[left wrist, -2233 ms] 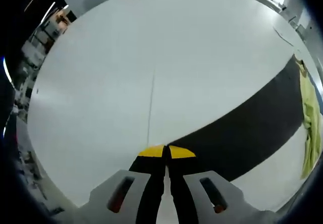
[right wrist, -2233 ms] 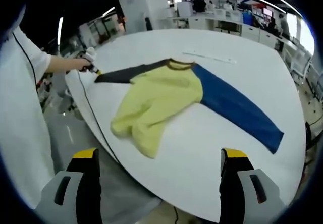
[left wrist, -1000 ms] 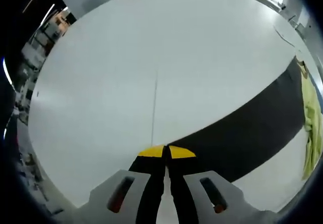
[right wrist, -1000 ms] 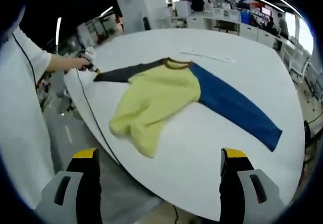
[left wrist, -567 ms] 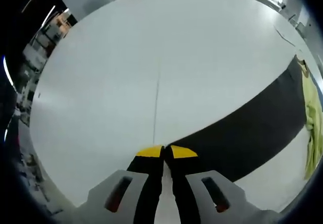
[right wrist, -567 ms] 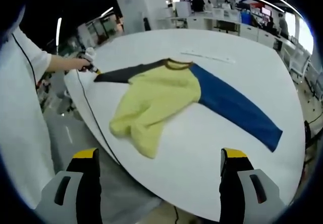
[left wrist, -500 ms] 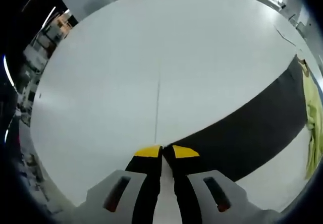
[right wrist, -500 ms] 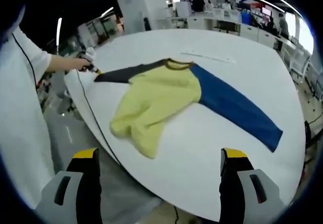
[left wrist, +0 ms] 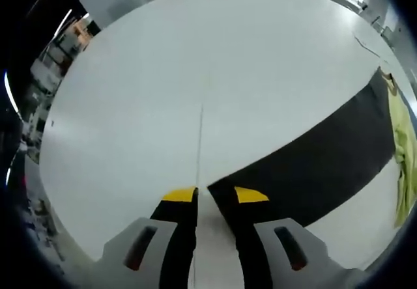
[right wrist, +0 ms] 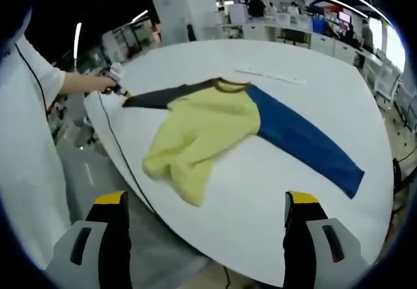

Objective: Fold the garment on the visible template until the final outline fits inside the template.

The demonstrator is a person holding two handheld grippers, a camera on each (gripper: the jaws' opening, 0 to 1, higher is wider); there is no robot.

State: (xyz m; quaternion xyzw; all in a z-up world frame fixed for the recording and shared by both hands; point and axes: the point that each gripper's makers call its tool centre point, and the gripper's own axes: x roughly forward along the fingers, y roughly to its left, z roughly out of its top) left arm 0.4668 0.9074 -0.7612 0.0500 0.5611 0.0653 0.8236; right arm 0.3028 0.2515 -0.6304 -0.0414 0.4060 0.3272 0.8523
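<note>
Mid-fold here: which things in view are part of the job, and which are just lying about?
Job:
- garment, yellow body, flat on the table
- its dark sleeve
- its blue sleeve
- left gripper, jaws apart at the dark cuff
- right gripper, open

Lying about:
- thin strip beyond the collar

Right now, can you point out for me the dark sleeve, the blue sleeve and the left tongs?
dark sleeve [left wrist: 313, 165]: left gripper view, middle of its length.
blue sleeve [right wrist: 303, 140]: right gripper view, middle of its length.
left tongs [left wrist: 215, 194]: left gripper view, midway between the yellow tips.
</note>
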